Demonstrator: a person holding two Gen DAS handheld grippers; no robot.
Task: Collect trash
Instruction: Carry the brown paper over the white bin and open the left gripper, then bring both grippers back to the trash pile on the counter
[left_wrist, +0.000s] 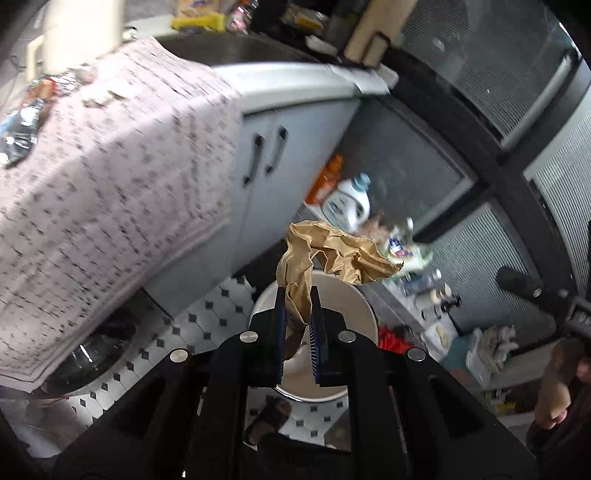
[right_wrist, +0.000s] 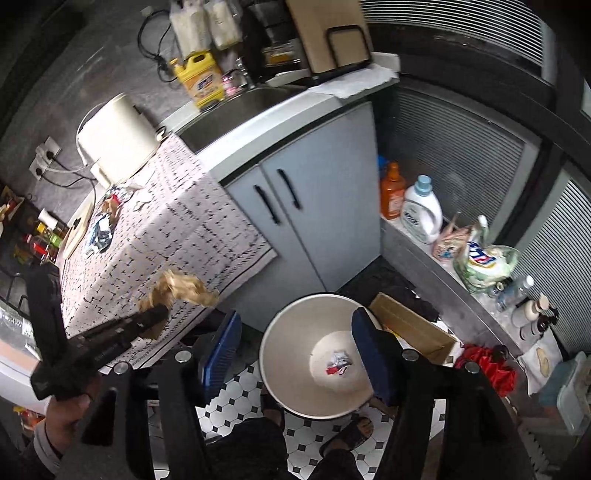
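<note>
– A cramped kitchen, checkered floor (right_wrist: 236, 398), and the bin (right_wrist: 295, 339) by the cabinet. Where's the trash?

– My left claw (left_wrist: 298, 306) pinches the crumpled brown paper (left_wrist: 332, 254), probably short of the rim. I'll centre over the bin, then release. My right claw (right_wrist: 295, 347) gapes empty.

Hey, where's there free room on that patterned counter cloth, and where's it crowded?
The patterned cloth is bare along its near stretch, from the sink edge down to the hanging hem. Its far end is crowded: foil wrappers beside the white appliance. The window ledge is packed with bottles.
</note>
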